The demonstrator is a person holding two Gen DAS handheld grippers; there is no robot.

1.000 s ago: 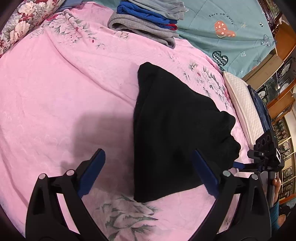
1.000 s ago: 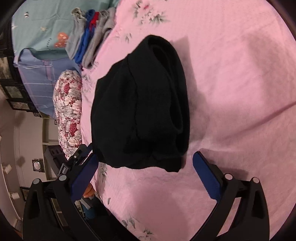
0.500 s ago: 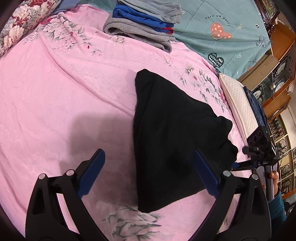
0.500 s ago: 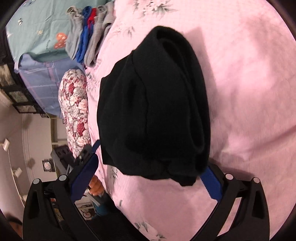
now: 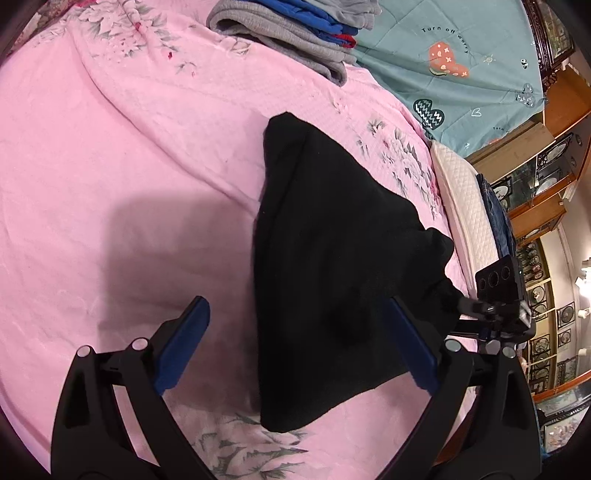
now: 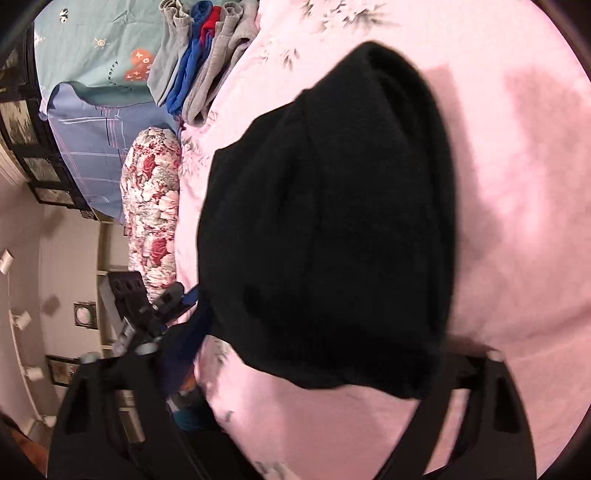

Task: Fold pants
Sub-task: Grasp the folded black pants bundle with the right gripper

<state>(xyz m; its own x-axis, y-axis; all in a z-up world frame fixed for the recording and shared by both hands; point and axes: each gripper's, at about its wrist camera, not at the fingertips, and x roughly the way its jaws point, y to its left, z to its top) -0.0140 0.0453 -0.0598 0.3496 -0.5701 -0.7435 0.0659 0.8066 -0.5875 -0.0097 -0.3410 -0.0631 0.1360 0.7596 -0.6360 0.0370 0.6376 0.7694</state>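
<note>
Black folded pants (image 5: 332,266) lie on the pink floral bedsheet (image 5: 129,166). My left gripper (image 5: 297,347) is open at their near corner; the pants' edge overlaps its right finger (image 5: 413,350), while the left finger (image 5: 183,343) stands over bare sheet. In the right wrist view the pants (image 6: 332,229) fill the middle. My right gripper (image 6: 317,354) is open and straddles their near end. Its left finger (image 6: 192,328) shows and the black cloth hides its right pad. Each gripper appears in the other's view, the right gripper (image 5: 498,302) and the left gripper (image 6: 140,306).
A stack of folded grey and blue clothes (image 5: 295,33) sits at the far edge of the sheet beside a teal quilt (image 5: 461,74). A floral pillow (image 6: 153,221) and a white quilted pillow (image 5: 465,206) border the bed. Glass cabinets (image 5: 535,184) stand beyond.
Both grippers have closed in on the pants. The right gripper's fingers now reach around the near end, and the cloth covers its right pad. The pants look unmoved.
</note>
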